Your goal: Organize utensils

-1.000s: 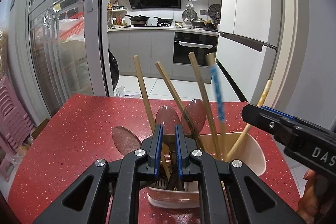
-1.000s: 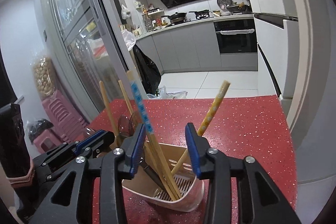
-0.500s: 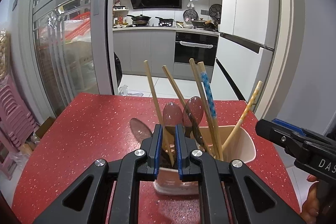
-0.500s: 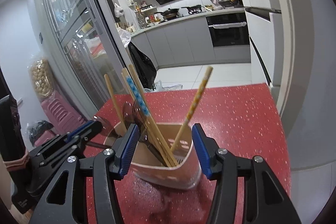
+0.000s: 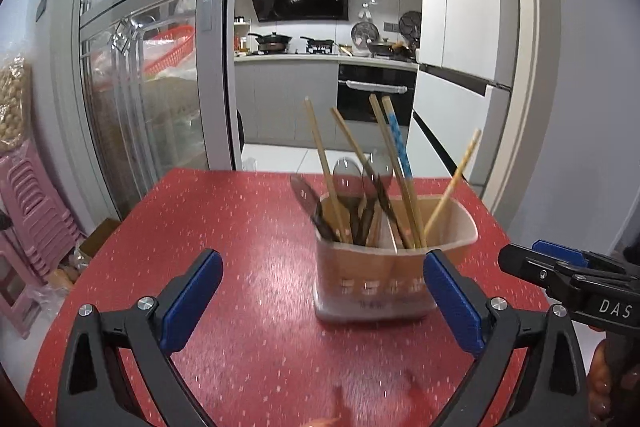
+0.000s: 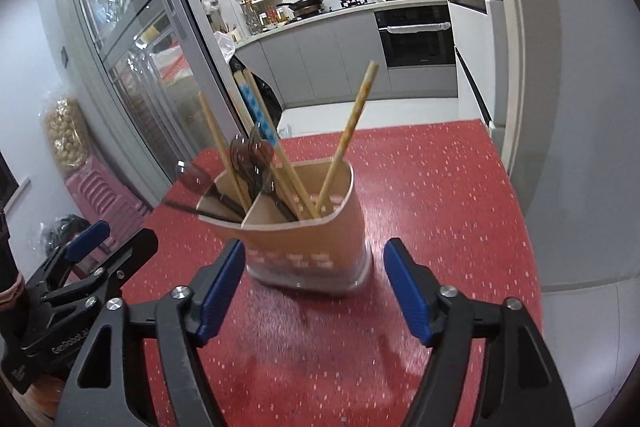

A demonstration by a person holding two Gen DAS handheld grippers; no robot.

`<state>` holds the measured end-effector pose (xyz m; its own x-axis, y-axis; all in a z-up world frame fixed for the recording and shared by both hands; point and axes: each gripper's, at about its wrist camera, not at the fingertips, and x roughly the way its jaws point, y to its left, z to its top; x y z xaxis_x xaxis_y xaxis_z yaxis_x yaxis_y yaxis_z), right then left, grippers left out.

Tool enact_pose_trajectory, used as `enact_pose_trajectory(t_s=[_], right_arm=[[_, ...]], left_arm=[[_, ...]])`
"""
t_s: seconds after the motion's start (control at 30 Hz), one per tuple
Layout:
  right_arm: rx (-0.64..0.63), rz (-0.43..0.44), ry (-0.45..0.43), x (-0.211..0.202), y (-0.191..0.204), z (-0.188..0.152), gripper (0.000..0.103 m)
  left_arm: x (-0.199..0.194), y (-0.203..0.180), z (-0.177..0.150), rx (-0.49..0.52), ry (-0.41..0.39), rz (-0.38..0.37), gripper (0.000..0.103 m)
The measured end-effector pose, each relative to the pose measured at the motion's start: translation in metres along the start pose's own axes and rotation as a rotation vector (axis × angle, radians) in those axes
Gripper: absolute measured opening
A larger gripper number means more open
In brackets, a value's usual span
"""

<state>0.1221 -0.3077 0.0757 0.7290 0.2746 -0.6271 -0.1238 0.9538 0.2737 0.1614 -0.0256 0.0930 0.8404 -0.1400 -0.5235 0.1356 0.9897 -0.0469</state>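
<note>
A red speckled tabletop [image 5: 240, 227] stands before an open kitchen with grey cabinets [image 5: 288, 99]. A beige holder [image 6: 308, 247] of chopsticks [image 6: 352, 131] and spoons [image 5: 348, 179] stands on it. Left tongs [image 5: 324, 291] and right tongs [image 6: 312, 287], just opened, are spread wide and empty, angled down, short of the holder.

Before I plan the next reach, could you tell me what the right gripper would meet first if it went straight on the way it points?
Probably the utensil holder: it stands directly ahead of the open right gripper, apart from both fingers.
</note>
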Motion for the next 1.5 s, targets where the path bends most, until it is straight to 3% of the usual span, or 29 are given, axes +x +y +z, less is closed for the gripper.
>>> enact_pose_trajectory(t_s=[0.23, 0.33, 0.67, 1.17, 1.5], right_arm=[[-0.020, -0.096, 0.005, -0.012, 0.007, -0.014, 0.085], [-0.034, -0.137, -0.019, -0.023, 0.010, -0.019, 0.093], [-0.086, -0.226, -0.142, -0.055, 0.032, -0.026, 0.095], [-0.125, -0.269, -0.183, -0.063, 0.046, -0.056, 0.095], [-0.119, -0.289, -0.191, -0.064, 0.046, -0.058, 0.095]], left_arm=[[-0.014, 0.006, -0.019, -0.012, 0.037, 0.012, 0.103], [-0.018, 0.009, -0.023, -0.027, 0.049, 0.017, 0.103], [-0.040, 0.011, -0.027, -0.025, 0.022, 0.051, 0.103], [-0.054, 0.018, -0.050, -0.031, -0.044, 0.064, 0.103], [-0.052, 0.028, -0.059, -0.056, -0.025, 0.070, 0.103]])
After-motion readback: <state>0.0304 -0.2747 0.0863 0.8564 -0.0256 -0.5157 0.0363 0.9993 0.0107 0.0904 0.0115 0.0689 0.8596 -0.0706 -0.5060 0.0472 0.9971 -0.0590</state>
